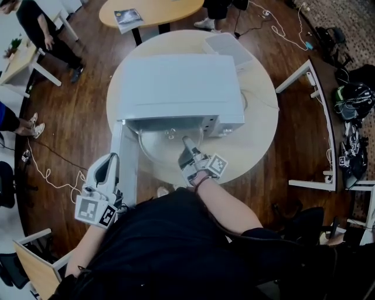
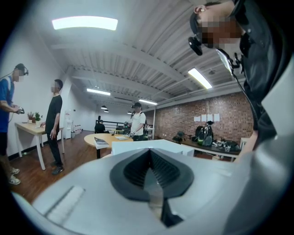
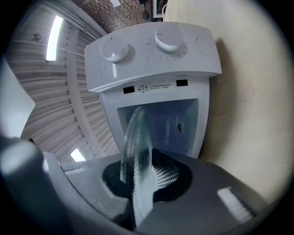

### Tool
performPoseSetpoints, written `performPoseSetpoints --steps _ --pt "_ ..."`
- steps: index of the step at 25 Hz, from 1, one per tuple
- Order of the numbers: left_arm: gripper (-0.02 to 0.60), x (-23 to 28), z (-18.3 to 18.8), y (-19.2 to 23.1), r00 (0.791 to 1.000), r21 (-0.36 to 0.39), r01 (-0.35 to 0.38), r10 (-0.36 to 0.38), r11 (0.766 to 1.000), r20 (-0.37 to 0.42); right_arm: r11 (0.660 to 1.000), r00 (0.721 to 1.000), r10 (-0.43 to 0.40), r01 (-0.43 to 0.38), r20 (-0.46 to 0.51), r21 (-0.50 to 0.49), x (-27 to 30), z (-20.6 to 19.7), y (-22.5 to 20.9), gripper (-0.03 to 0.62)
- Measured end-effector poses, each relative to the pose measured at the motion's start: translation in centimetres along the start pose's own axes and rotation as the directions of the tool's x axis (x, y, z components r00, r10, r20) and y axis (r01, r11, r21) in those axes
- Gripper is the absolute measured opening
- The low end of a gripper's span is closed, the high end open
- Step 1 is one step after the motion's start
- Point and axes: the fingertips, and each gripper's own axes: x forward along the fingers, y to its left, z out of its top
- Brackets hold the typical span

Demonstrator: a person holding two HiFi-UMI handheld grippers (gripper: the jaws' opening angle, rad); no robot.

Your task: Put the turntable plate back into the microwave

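The white microwave stands on a round table with its door swung open toward me on the left. The clear glass turntable plate is held level just in front of the open cavity, with my right gripper shut on its near rim. In the right gripper view the plate shows edge-on between the jaws of the right gripper, with the cavity right behind it. My left gripper is beside the door's outer face. Its jaws are shut with nothing seen between them.
A clear plastic box sits on the table behind the microwave. A second table with a magazine stands further back. People stand at the left. White frames, bags and cables lie on the floor to the right.
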Motion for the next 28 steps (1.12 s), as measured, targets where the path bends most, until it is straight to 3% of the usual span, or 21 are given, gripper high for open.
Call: performPoseSetpoints --steps 28 --pt "0.006 -0.1 -1.4 0.4 0.998 -0.018 -0.049 0.049 0.999 -0.046 1.000 0.999 -0.010 0.010 0.036 0.017 3.0 2.0 -1.2 0.041"
